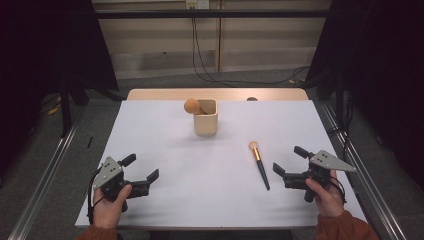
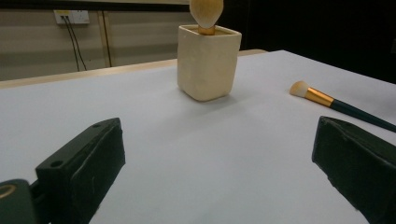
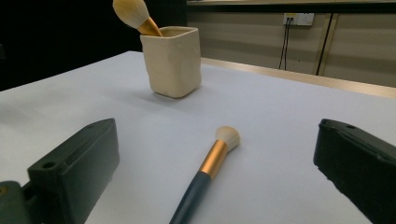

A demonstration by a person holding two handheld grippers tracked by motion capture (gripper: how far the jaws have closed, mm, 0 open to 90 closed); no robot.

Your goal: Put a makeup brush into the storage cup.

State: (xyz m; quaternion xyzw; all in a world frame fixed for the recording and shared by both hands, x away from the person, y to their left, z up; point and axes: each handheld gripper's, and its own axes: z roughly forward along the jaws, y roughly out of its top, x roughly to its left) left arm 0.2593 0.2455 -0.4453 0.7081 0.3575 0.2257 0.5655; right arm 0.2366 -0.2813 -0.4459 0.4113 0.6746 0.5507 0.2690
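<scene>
My right gripper (image 3: 212, 172) was spread, lower frame; the round-handled makeup brush (image 3: 208, 167) between might roll if nudged.

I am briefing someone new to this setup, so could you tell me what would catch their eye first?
A cream cup stands at the far middle of the white table, a fluffy brush poking out of it. A second brush lies flat nearer the right gripper. Both it and the left gripper rest open at the near edge.
</scene>
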